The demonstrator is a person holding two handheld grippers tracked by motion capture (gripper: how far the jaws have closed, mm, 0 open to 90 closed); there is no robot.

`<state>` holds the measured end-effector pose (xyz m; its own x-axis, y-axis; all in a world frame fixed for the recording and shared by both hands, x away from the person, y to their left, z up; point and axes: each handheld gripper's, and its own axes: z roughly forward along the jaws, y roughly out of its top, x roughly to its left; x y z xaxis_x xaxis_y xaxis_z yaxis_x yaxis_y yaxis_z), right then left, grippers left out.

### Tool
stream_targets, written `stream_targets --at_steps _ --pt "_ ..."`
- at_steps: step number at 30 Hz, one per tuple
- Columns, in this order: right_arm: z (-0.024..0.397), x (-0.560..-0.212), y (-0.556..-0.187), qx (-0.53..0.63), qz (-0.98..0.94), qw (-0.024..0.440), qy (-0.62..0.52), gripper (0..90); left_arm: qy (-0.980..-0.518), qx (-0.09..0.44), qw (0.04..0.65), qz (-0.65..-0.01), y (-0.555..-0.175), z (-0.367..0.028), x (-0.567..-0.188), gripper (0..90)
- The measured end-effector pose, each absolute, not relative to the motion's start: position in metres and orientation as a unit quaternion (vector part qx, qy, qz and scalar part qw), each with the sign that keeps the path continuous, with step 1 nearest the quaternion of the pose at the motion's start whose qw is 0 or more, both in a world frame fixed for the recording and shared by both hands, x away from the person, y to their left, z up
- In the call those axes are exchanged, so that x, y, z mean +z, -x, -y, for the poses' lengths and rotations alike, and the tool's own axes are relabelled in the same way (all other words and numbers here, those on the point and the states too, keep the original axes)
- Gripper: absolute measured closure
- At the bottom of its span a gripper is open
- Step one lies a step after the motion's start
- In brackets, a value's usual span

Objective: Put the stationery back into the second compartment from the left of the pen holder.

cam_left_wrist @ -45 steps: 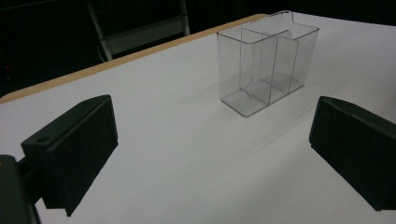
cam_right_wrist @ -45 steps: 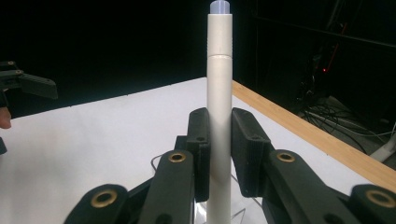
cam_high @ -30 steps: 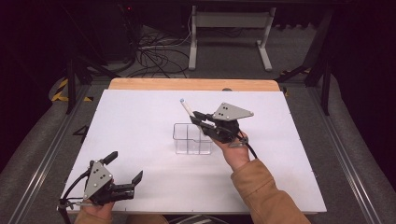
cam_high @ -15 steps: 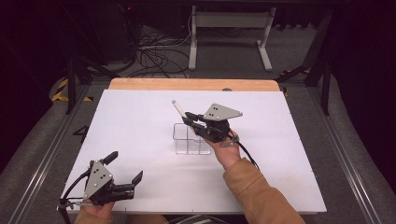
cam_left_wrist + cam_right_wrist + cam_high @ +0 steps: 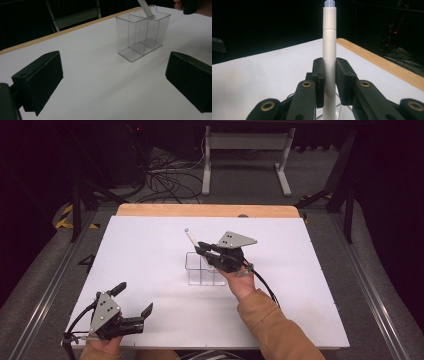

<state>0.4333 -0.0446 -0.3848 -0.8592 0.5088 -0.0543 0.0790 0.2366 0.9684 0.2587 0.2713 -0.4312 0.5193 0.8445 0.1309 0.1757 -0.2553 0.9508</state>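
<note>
Clear glossy plastic organizer (image 5: 205,270), smooth matt white marker (image 5: 329,57), wooden table edge (image 5: 207,210)

surface: white table top (image 5: 150,250), wooden far edge | on it: clear divided container (image 5: 200,270), near centre

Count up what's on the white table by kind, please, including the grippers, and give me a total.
Clear divided containers: 1, the clear container
White pens: 1, the white pen, clamped in the right gripper over the container
Grippers: 2, the right gripper and the left gripper, which is open near the table's front edge
Total: 4
</note>
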Motion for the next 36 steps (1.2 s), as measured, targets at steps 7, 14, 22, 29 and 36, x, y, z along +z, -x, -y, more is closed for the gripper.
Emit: stream_targets --at_steps 7,14,22,29,36 --pt "0.046 -0.395 -0.437 0.585 -0.765 0.169 -0.209 78.3 -0.718 0.338 0.495 -0.355 -0.259 -0.272 -0.431 2.1" --pt "0.048 -0.403 -0.436 0.574 -0.773 0.167 -0.213 78.1 -0.718 0.338 0.494 -0.356 -0.259 -0.272 -0.431 2.1" --pt "0.054 -0.409 -0.432 0.562 -0.782 0.169 -0.21 77.8 -0.717 0.337 0.495 -0.358 -0.259 -0.271 -0.431 2.1" --pt "0.057 -0.412 -0.429 0.547 -0.793 0.175 -0.205 77.7 -0.717 0.338 0.493 -0.357 -0.259 -0.271 -0.431 2.1" --pt "0.059 -0.41 -0.426 0.539 -0.795 0.17 -0.218 55.6 -0.717 0.338 0.493 -0.358 -0.259 -0.271 -0.431 2.1"
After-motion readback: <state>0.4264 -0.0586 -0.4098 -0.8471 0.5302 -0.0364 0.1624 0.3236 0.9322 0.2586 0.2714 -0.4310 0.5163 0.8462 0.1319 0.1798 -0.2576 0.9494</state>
